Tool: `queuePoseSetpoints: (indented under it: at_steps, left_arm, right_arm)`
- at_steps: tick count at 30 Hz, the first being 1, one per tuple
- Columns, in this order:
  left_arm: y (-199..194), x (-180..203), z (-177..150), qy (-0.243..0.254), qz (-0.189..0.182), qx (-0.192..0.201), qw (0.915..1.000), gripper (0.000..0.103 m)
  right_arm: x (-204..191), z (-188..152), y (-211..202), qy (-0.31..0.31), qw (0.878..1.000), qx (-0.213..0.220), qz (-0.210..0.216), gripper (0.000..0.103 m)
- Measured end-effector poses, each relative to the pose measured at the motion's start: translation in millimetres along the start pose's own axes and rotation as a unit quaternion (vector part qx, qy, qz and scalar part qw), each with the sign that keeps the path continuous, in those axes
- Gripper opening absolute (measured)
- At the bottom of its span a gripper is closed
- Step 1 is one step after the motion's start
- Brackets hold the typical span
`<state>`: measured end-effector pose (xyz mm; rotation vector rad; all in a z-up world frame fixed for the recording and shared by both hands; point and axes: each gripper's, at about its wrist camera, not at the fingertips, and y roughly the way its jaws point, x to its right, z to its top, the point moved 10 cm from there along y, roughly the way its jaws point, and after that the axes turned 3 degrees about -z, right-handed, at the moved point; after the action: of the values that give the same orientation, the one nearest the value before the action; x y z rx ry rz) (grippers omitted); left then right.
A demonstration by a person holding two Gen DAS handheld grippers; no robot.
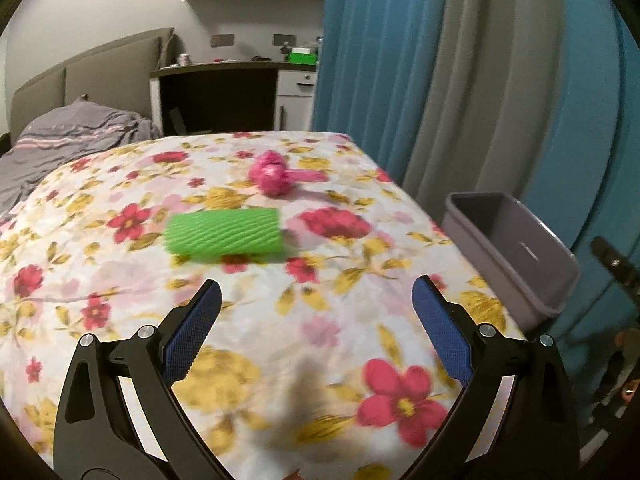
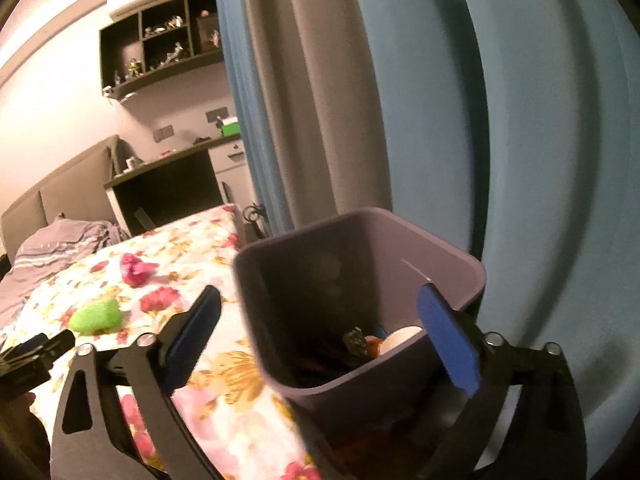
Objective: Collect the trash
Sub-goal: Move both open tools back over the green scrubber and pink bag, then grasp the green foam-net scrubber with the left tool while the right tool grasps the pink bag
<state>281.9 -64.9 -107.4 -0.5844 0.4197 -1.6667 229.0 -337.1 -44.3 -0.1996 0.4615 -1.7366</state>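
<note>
Left tool (image 1: 316, 292), seen from the left wrist: jaws spread wide, nothing between the blue pads (image 1: 192, 332), tilted down over the near part of the bed (image 1: 120, 304) with its flowered cover. Green ribbed roll (image 1: 223, 233) lying on its side ahead of the tips, apart from them, open cover all round it. Pink crumpled wrapper (image 1: 276, 176) farther off, near the far right edge of the bed. Grey bin (image 1: 516, 248) standing beside the bed's right edge, mouth open upward, blue and grey curtain (image 1: 460, 80) close behind it. Rumpled grey bedding (image 1: 68, 136) at the far left.

Right tool (image 2: 320, 308), seen from the right wrist: jaws wide, gripping nothing, held above the bin (image 2: 320, 384), one pad over the bed edge and the other (image 2: 448, 344) over the bin's right rim. Inside the bin, at the bottom, a white round piece (image 2: 400, 338) and dark scraps (image 2: 356, 342), blurred. Bin touching or just beside the bed's (image 2: 224, 412) right side; cannot tell which. Green roll (image 2: 96, 316) and pink wrapper (image 2: 136, 268) on the cover to the left, well apart from the bin. Tip of the left tool (image 2: 36, 350) at the left edge.
</note>
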Motion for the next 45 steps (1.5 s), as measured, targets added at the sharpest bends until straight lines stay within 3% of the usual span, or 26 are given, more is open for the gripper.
queuePoseSetpoints:
  at_steps: [11, 18, 24, 29, 38, 45]
  left_arm:
    - [-31.5, -86.6, -7.1, -0.020, 0.067, 0.001, 0.9976, 0.097]
    - [-31.5, -115.2, -1.7, -0.047, 0.064, -0.002, 0.9968, 0.097]
    - [4.2, -114.6, 9.9, -0.061, 0.039, -0.014, 0.9973, 0.097]
    - [41.6, -96.7, 21.4, -0.069, 0.016, -0.035, 0.9969, 0.097]
    - [110.7, -80.6, 23.7, -0.028, 0.053, -0.099, 0.9933, 0.097]
    - [129.7, -93.2, 24.4, -0.041, 0.047, -0.112, 0.9918, 0.094]
  right_arm:
    - [-78.9, -10.0, -14.4, -0.041, 0.997, -0.006, 0.062, 0.097]
    - [-126.5, -11.6, -8.9, -0.057, 0.994, -0.012, 0.088, 0.097]
    - [-147.3, -3.9, 0.5, -0.067, 0.994, -0.006, 0.091, 0.097]
    - [-145.9, 5.5, 25.0, -0.066, 0.996, -0.008, 0.066, 0.097]
    - [-141.6, 19.7, 59.4, -0.065, 0.997, -0.015, 0.050, 0.097]
    - [-147.1, 16.5, 82.9, -0.064, 0.996, -0.035, 0.052, 0.097]
